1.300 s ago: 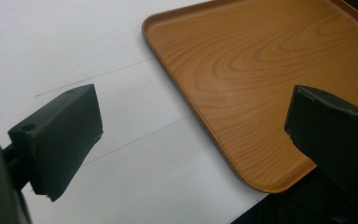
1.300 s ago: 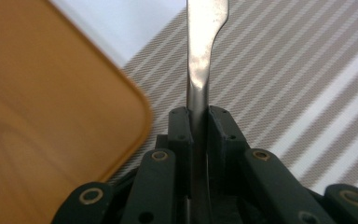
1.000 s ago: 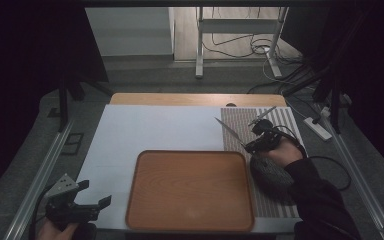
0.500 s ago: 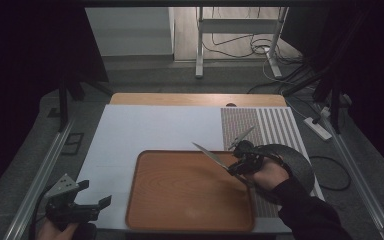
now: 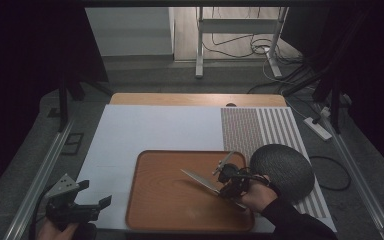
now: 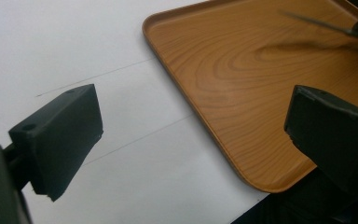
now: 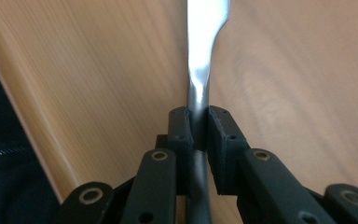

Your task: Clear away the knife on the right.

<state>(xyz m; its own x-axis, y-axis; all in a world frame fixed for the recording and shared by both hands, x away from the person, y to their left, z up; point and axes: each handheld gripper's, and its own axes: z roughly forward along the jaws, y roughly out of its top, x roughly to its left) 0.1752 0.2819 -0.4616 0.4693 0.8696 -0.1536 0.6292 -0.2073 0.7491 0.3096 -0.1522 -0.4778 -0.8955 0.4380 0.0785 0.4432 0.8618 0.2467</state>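
A silvery table knife hangs over the right half of the wooden tray, blade pointing left. My right gripper is shut on its handle. In the right gripper view the pads clamp the narrow metal handle, and the knife widens ahead above the tray. My left gripper rests at the table's front left corner, open, nothing between its jaws. The left gripper view has my left gripper over the white mat, beside the tray's corner; the knife tip is far off.
A white mat covers the table, with a striped mat at its right. A dark round textured object sits just right of the tray, close to my right hand. Metal rails run along both table sides.
My right gripper has carried the knife from over the striped mat leftward and toward me, lower over the tray. The left gripper has stayed put.
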